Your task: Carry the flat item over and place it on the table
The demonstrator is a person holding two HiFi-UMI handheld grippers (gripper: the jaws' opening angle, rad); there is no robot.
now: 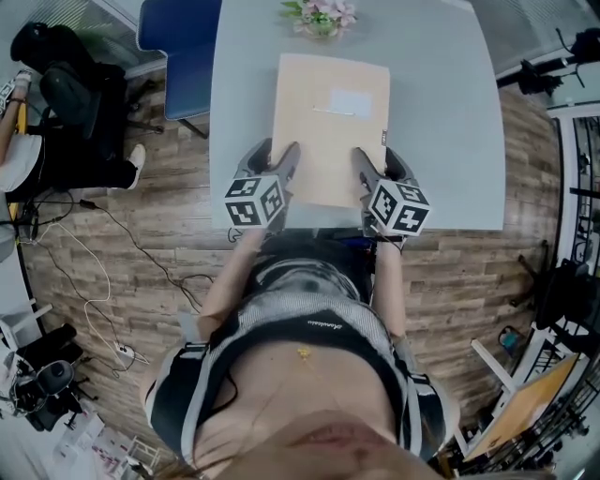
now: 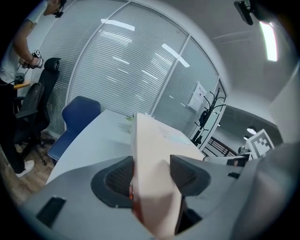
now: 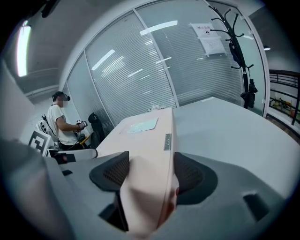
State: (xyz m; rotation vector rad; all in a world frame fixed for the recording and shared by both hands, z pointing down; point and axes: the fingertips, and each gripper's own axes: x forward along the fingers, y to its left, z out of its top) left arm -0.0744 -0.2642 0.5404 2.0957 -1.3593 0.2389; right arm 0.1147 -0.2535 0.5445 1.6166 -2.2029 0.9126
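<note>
Tan folder (image 1: pixel 330 141) over grey table (image 1: pixel 441 112), flowers (image 1: pixel 320 16) beyond, blue chair (image 1: pixel 178 47) left.

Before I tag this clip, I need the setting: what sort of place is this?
Probably an office meeting room: a long grey table, a blue chair beside it, glass partitions with blinds, and a coat stand.

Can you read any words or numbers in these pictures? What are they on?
No text is clear enough to quote.
Label on the tan folder: too small to read.
Print on the person's top: too small to read.
Paper notice on the glass wall: blurred.
</note>
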